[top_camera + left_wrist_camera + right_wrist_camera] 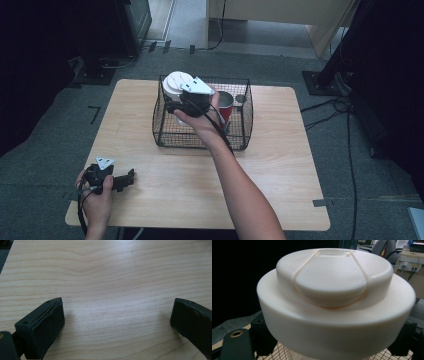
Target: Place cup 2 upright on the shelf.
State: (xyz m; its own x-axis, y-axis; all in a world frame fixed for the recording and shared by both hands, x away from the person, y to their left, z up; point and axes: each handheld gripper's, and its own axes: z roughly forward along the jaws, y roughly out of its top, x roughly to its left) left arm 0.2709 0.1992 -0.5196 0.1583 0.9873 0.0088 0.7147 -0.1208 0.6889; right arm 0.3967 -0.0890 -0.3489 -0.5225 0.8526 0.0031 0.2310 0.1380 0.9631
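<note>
A white cup with a white domed lid (177, 82) hangs over the near left part of a black wire basket (165, 134). My right gripper (175, 104) is shut on the cup just under its lid. In the right gripper view the lid (337, 295) looms close, with the right gripper (337, 341) and its black jaws pressed to either side below the rim. A red cup (226, 107) stands upright inside the basket at the right. My left gripper (131, 176) rests low over the wooden table (200, 185) near its front left corner. It (117, 322) is open, with bare wood between the jaws.
The basket stands on the far middle of the table. Cables (330, 107) trail over the grey floor to the right, and dark stands (330, 75) flank the table at the back. A pale cabinet (280, 15) stands behind.
</note>
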